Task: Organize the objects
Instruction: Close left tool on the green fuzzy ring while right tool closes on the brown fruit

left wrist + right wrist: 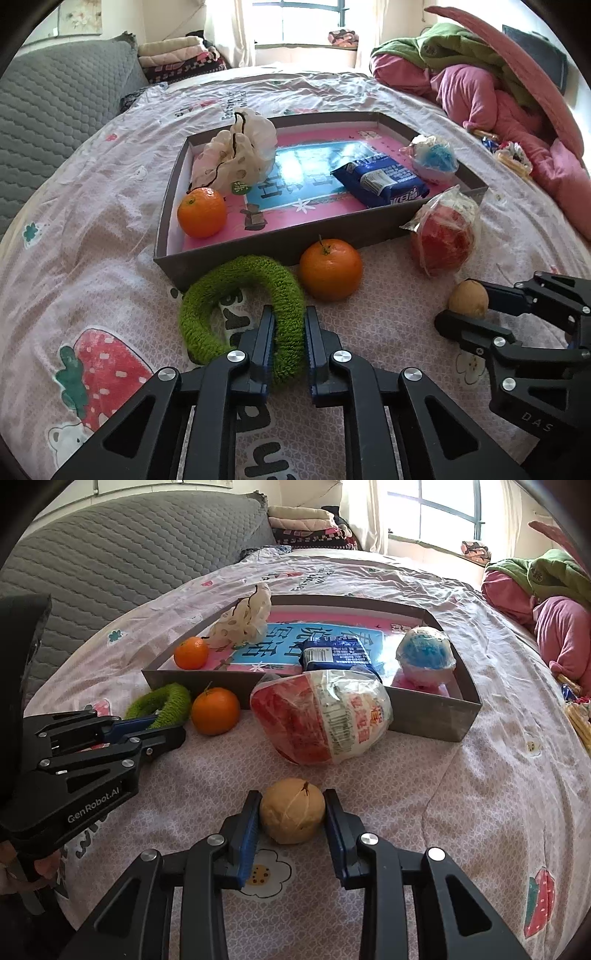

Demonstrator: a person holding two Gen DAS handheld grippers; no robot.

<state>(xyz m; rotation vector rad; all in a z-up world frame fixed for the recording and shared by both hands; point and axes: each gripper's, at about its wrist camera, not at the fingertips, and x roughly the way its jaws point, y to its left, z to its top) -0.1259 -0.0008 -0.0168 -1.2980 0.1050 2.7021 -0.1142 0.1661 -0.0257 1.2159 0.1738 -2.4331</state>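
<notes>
Objects to be organized lay on a bed sheet [110, 236] in front of a shallow grey box [280, 240], into which some had already been placed: an orange [202, 212], a blue packet [380, 179], a cloth bundle [240, 151] and a blue-and-white ball [436, 157]. Outside it, just beside the front wall, a second orange [330, 269] and a bagged red item [445, 236] were seen. A green fuzzy ring [243, 291] was pinched through its right side by the jaws of the left gripper [290, 325], while a small tan fruit [292, 810] was clamped between the jaws of the right gripper [292, 812], both resting on the sheet.

Several risks could be judged from here. The ring, being soft and held at one edge only, might sag or twist free once lifted. The round fruit might roll out of the flat pads if the grip was off-centre. The loose orange sat near the ring and could be nudged away. The box's front wall could be caught if either load was carried too low.
</notes>
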